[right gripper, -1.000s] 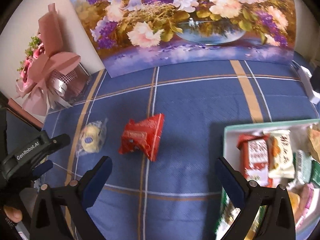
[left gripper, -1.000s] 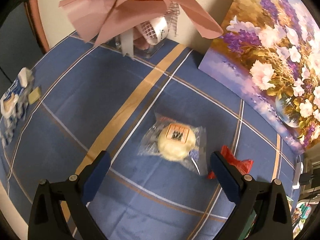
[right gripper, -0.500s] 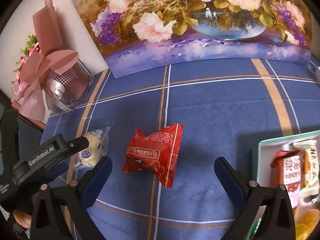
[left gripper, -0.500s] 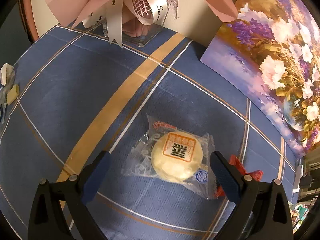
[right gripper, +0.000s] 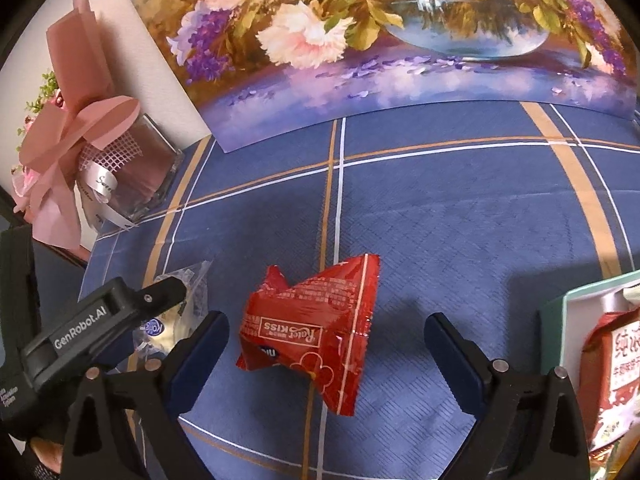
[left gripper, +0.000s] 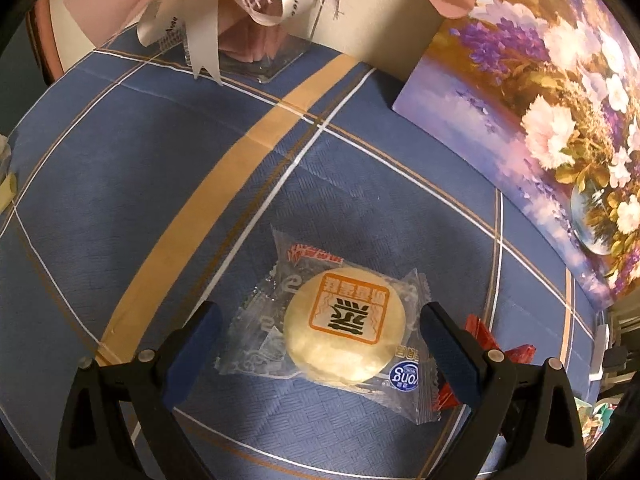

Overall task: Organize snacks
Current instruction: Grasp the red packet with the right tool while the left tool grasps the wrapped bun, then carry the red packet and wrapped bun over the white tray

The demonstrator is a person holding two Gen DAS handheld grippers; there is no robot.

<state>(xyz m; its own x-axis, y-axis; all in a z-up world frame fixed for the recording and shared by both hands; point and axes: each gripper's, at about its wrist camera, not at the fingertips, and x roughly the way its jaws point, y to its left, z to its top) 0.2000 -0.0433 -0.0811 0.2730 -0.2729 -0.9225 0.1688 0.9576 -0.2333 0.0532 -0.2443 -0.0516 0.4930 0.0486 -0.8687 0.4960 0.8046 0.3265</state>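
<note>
A round pale pastry in a clear wrapper (left gripper: 344, 324) lies on the blue checked tablecloth. My left gripper (left gripper: 320, 344) is open, with one finger on each side of it, not touching. A red snack packet (right gripper: 316, 328) lies just right of the pastry; its edge shows in the left wrist view (left gripper: 480, 344). My right gripper (right gripper: 326, 356) is open and straddles the red packet. The left gripper's body (right gripper: 92, 324) shows at the left of the right wrist view, over the pastry (right gripper: 176, 320).
A green-rimmed tray (right gripper: 560, 320) with several packaged snacks sits at the right. A flower painting (right gripper: 380, 40) leans against the back wall. A pink bouquet in a glass box (right gripper: 120, 176) stands at the back left. Small items lie at the table's left edge (left gripper: 6, 184).
Both grippers have moved forward and lower. The pastry now sits between the left fingers and the red packet between the right fingers. The tray has slid toward the right edge of view.
</note>
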